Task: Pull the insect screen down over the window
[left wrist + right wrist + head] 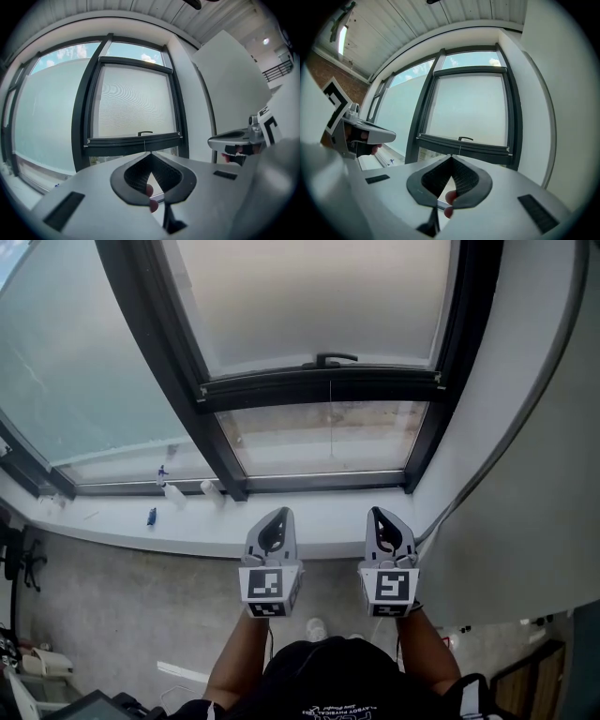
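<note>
The insect screen (309, 296) hangs most of the way down inside the dark window frame (427, 442). Its dark bottom bar (323, 388) carries a small handle (336, 359), and a strip of open window (323, 437) shows below the bar. In the head view my left gripper (279, 513) and right gripper (378, 512) are side by side over the sill, short of the window and below the bar. Both are shut with nothing between their jaws. The left gripper view shows the bar (133, 142) just beyond my shut left gripper (149, 153). The right gripper view shows the same bar (461, 146) past my shut right gripper (451, 157).
A white windowsill (309, 521) runs under the window, with a small bottle (173, 491) and a blue item (151, 516) at its left. A larger fixed pane (75, 362) is to the left. A white wall (525, 474) closes in on the right.
</note>
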The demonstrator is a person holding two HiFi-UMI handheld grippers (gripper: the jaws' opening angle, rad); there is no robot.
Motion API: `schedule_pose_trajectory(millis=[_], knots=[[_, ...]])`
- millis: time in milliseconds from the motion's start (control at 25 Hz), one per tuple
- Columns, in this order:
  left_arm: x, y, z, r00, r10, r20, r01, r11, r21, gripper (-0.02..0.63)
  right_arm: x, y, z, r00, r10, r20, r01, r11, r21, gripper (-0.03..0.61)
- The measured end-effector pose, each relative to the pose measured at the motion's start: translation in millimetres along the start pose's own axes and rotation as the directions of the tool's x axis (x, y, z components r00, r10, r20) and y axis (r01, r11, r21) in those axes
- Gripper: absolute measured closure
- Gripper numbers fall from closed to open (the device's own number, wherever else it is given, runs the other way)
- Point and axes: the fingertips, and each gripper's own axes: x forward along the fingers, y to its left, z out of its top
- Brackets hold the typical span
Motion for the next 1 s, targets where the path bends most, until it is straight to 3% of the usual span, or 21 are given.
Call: schedule_pose_trajectory(millis=[480, 640, 760, 1000], knots=[[-17, -21, 0, 1.000, 0.006, -0.012, -0.007, 1.000, -0.013, 0.611, -25, -9, -2, 1.000, -0.005, -0.021, 0.005, 1.000, -0.013, 0.575], [-18, -22, -4, 1.000, 0.002, -0.028, -0.002, 1.000, -0.016, 0.611, -30, -14, -19, 0.999, -0.015, -0.029, 0.015, 1.000, -0.003, 0.575], [-15, -22, -7, 1.000, 0.004, -0.031, -0.004, 1.000, -0.016, 0.611, -33, -14, -12, 0.999, -0.030, -0.030, 0.031, 0.998, 0.048, 0.575], [-11, -22, -6, 1.000, -0.002, -0.031, 0.001, 0.999, -0.036, 0.611, -31, -15, -10, 0.999, -0.015, -0.039, 0.017, 0.999, 0.047, 0.575]])
